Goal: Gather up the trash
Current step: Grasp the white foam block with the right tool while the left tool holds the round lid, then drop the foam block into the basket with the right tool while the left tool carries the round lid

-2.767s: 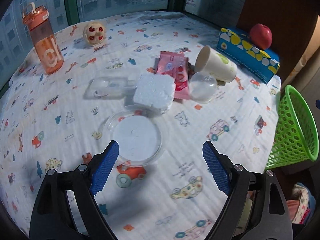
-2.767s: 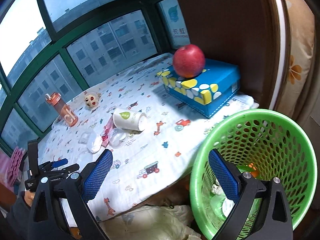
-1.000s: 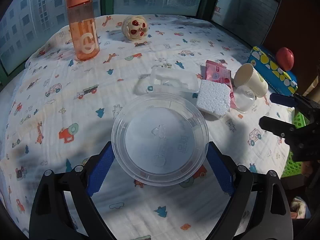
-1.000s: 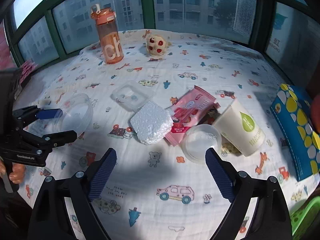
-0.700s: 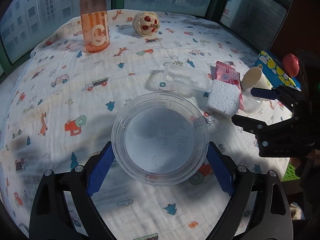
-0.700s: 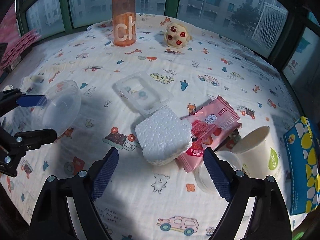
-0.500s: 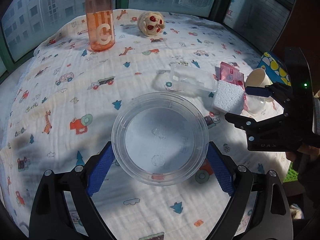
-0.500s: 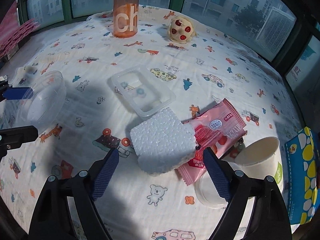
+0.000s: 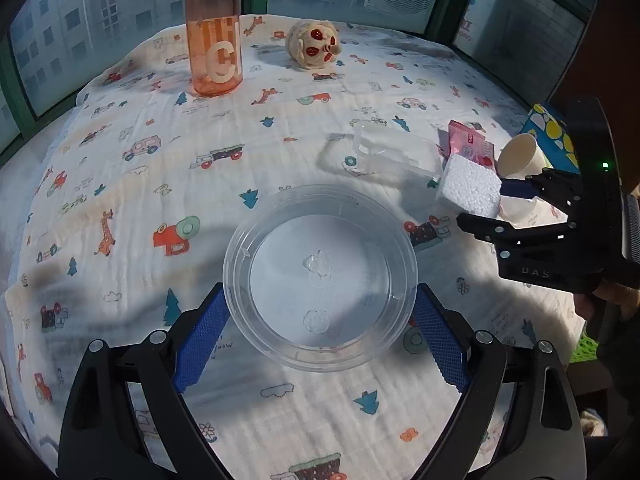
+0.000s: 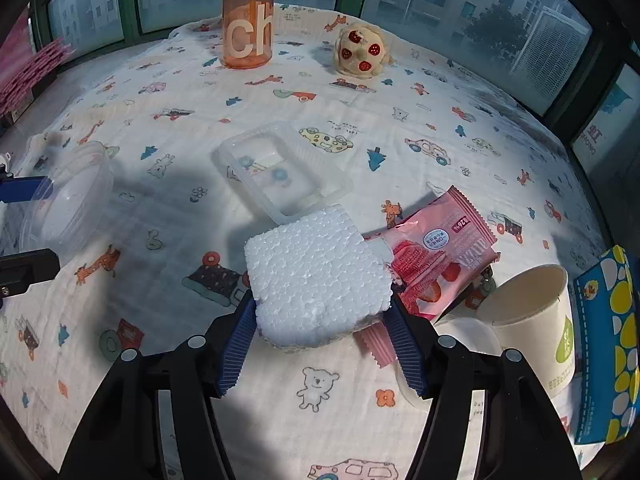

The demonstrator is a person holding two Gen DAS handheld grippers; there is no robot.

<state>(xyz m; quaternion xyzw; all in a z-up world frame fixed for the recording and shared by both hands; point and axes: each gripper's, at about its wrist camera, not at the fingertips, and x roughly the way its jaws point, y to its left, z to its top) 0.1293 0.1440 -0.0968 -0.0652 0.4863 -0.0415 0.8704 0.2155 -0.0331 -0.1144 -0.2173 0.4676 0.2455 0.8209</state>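
Left gripper (image 9: 320,330): we see its 2 blue fingers (image 9: 200,344) pressed on opposite sides of the clear round lid (image 9: 320,276); lid gripped, held above the table (image 9: 120,184).
Right gripper (image 10: 318,344): its jaws have just been closing; the 2 fingers (image 10: 236,344) now clasp the white foam block (image 10: 316,276) from both sides. Whether the block has left the cloth, we cannot tell.
Foam block, place: near edge of the trash cluster, just in front of the clear rectangular tray (image 10: 280,176), overlapping the pink snack wrapper (image 10: 436,260) on its right.
Other trash: paper cup (image 10: 532,320) on its side right of the wrapper; a small clear lid (image 10: 472,344) just in front of the cup, partly hidden by the right finger.
Not trash, far side: orange water bottle (image 10: 248,20) upright; small plush toy (image 10: 360,54) to its right, well apart from the cluster.
Right edge: blue spotted box (image 10: 612,344) beside the cup.
Green basket (image 9: 582,346): only a sliver shows in the left wrist view, below the table edge.
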